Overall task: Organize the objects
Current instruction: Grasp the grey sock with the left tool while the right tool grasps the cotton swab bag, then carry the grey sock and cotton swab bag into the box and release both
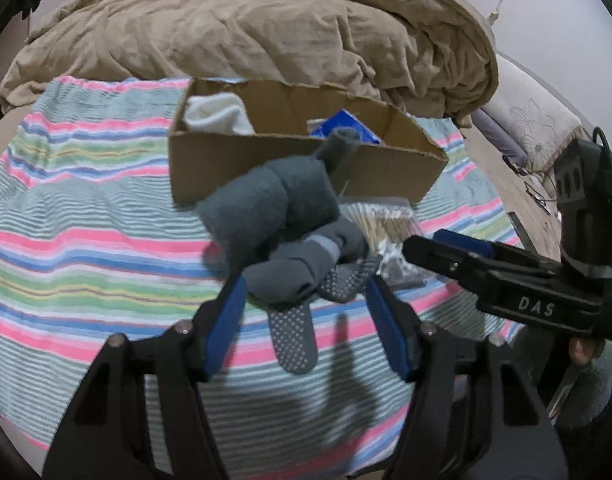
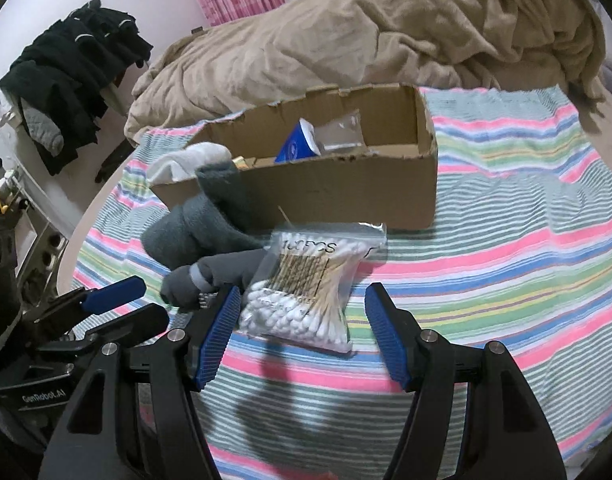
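Note:
A pile of grey socks (image 1: 282, 232) with dotted soles lies on the striped cloth in front of an open cardboard box (image 1: 266, 168). My left gripper (image 1: 304, 312) is open, its blue pads on either side of the near sock ends. A clear bag of cotton swabs (image 2: 306, 284) lies beside the socks (image 2: 202, 236). My right gripper (image 2: 304, 320) is open around the bag's near end. The box (image 2: 346, 196) holds a white sock (image 2: 186, 162), a blue packet (image 2: 298, 142) and a clear bag (image 2: 342, 128). The swab bag also shows in the left wrist view (image 1: 386, 228).
A striped cloth (image 2: 506, 240) covers the bed. A rumpled tan blanket (image 1: 266, 28) lies behind the box. Dark clothes (image 2: 66, 80) hang at the left. The right gripper's body (image 1: 526, 280) is close to the right of my left gripper.

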`<action>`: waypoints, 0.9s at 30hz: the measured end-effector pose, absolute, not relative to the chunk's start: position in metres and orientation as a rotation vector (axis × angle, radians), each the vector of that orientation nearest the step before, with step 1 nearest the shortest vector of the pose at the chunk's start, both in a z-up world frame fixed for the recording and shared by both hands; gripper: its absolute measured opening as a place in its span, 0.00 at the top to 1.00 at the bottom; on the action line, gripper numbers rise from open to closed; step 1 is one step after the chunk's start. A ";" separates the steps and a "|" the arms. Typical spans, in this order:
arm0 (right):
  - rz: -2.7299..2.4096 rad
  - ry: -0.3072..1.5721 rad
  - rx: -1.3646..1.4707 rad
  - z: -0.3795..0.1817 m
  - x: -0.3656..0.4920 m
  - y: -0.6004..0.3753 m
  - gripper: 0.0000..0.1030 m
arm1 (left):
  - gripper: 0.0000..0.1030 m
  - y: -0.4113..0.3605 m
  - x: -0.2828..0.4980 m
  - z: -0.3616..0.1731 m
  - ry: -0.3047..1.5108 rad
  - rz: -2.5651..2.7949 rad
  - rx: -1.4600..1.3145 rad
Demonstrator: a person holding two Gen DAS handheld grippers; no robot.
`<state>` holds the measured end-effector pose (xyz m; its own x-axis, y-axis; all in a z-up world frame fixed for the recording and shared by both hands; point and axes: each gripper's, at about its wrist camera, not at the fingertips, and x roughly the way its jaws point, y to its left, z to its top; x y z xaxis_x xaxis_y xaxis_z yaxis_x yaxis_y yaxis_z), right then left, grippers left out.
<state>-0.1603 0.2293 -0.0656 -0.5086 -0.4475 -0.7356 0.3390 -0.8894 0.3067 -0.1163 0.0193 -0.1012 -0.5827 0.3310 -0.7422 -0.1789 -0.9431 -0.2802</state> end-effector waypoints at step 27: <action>-2.352 -0.231 1.188 -0.054 -0.153 0.243 0.56 | 0.76 0.022 -0.110 -0.092 -0.282 2.540 -1.190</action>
<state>-0.1526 0.2434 -0.0544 -0.5005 -0.4971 -0.7088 0.3497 -0.8650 0.3598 -0.1102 0.0225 -0.0918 -0.6012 0.3681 -0.7092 -0.2034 -0.9288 -0.3096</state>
